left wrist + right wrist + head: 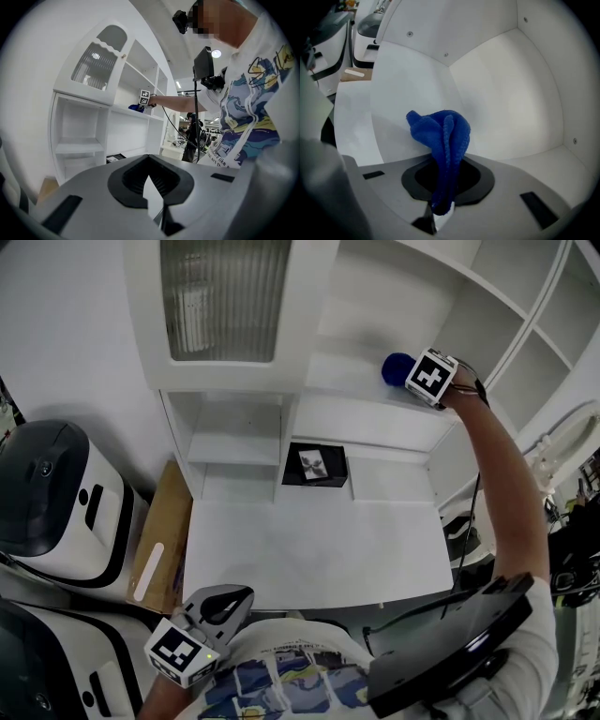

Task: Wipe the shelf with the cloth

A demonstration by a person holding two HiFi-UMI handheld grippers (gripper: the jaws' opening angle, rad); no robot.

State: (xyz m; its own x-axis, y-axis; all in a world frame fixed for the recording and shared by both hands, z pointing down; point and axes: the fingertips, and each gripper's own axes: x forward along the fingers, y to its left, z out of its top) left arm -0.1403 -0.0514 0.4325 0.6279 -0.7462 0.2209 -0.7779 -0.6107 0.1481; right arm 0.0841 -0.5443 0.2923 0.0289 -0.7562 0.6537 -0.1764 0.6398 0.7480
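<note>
the right gripper (pixel 411 372) was up at the open shelf (pixel 349 381), arm stretched out, jaws clamped on the blue cloth (pixel 396 367). in the right gripper view the cloth (pixel 441 135) was pinched between the jaws of the right gripper (pixel 443 199), its bunched folds standing out past them toward the white inner corner of the shelf (pixel 511 93). whether the cloth touched the shelf board couldn't be told for sure, but it was right at it, in the upper open compartment beside the cabinet door (pixel 223 296) with ribbed glass.

and the left gripper (pixel 228 602) was down low, close to the person's body at the near edge of the white desk (pixel 309 549), well apart from the shelf. in the left gripper view its jaws (pixel 150 186) were together with nothing between them, and the right gripper and the cloth (pixel 136 108) showed far off on the shelf.

below the shelf, a black box (pixel 316 465) sat in a lower compartment. a flat piece of cardboard (pixel 161 535) lay left of the desk, next to a white and black machine (pixel 56 502).
</note>
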